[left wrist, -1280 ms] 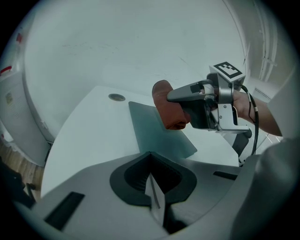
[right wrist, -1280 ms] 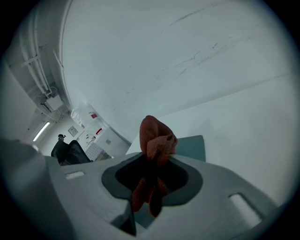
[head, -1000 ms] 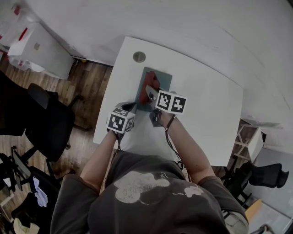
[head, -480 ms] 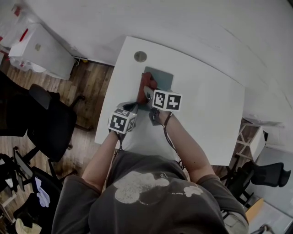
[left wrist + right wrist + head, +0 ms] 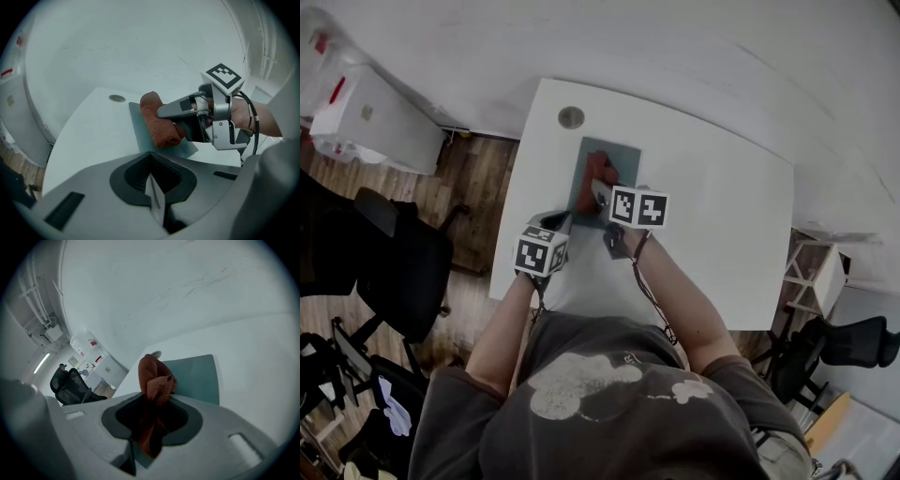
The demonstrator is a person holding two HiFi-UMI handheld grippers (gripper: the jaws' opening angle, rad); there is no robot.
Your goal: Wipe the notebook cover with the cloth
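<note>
A grey-green notebook lies flat on the white table, near its left side. On the cover's left half sits a bunched red cloth, and my right gripper is shut on it. The right gripper view shows the cloth bulging out of the jaws, over the notebook. The left gripper view has the cloth pressed onto the notebook by the right gripper. My left gripper rests at the notebook's near left corner. Its jaws are shut with nothing seen between them.
A round grommet sits in the table beyond the notebook. The table's left edge is close to the left gripper. On the wooden floor to the left are a white cabinet and a black office chair. A wall runs behind the table.
My right gripper has slid the cloth across the cover, first toward its left edge, then a little farther away. The left gripper has stayed at the near corner.
</note>
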